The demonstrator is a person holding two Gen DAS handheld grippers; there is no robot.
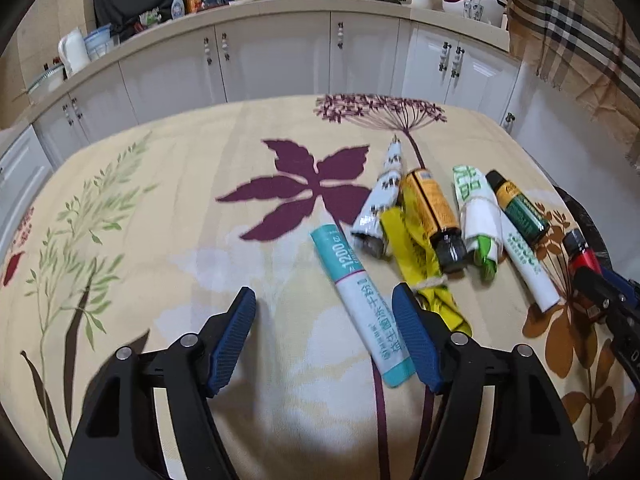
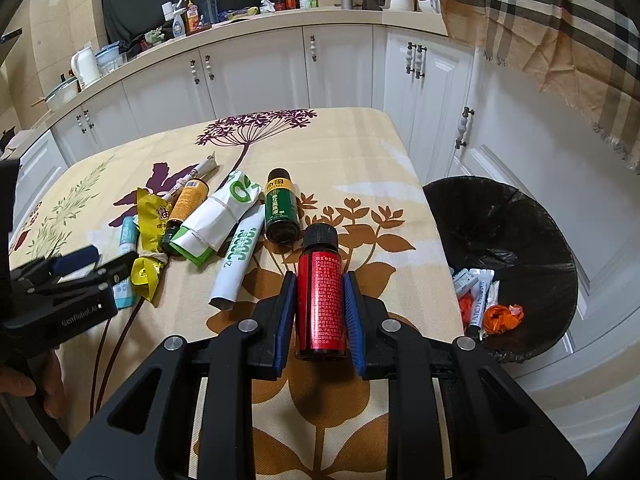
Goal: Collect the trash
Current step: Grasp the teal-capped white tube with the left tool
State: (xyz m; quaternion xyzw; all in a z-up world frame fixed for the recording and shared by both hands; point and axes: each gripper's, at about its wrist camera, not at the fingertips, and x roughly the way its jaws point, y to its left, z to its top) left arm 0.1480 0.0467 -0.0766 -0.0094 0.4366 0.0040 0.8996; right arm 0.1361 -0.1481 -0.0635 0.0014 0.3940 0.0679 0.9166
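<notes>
My left gripper [image 1: 323, 292] stands open just above the flowered tablecloth [image 1: 168, 216]. A teal and white tube [image 1: 360, 304] lies slanted between its fingers, close to the right finger and well clear of the left one. My right gripper [image 2: 319, 276] is shut on a red bottle [image 2: 322, 304] with a black cap, held lengthwise between the blue pads. More trash lies in a row on the cloth: a yellow wrapper [image 1: 416, 256], an orange-labelled brown bottle [image 1: 434, 212], a white and green packet [image 1: 478, 216], a green bottle [image 1: 520, 210] and a white tube [image 1: 528, 268].
A bin [image 2: 500, 216] lined with a black bag stands on the floor past the table's right edge, with several pieces of trash inside. White cabinets [image 2: 248, 72] and a cluttered counter run behind the table. A plaid cloth [image 2: 552, 32] hangs at the upper right.
</notes>
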